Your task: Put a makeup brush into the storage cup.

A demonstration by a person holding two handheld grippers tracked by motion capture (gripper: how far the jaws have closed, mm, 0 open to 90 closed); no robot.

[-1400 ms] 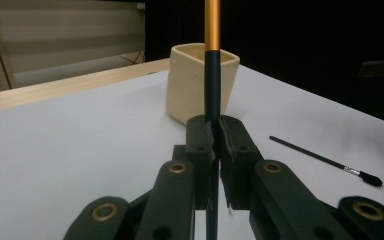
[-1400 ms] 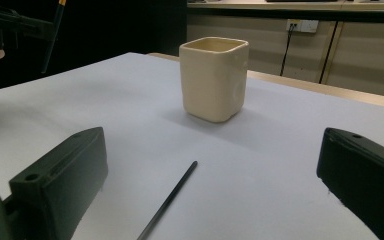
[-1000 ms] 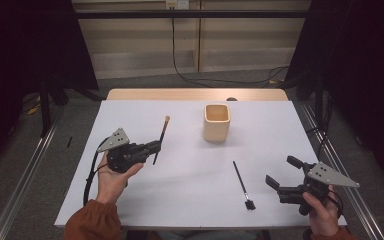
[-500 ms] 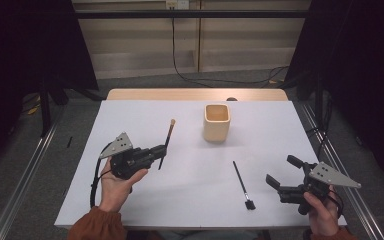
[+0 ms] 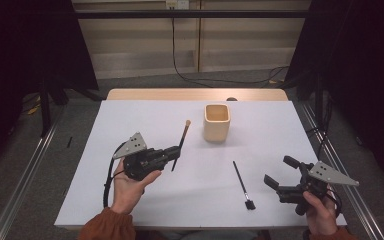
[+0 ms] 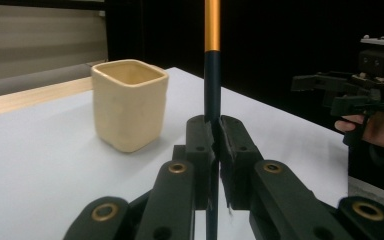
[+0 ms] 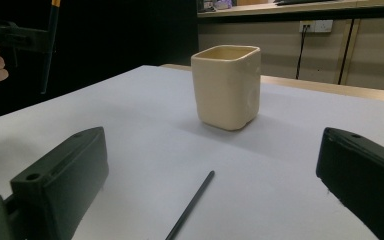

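Gripping a dark brush, left tongs clenched, right tongs released, seemingly empty, near cup

The left hand lies palm up under the left claw, whose jaws are clamped together and point to the right. The right hand grips the right claw from below; its jaws stand wide apart, pointing left
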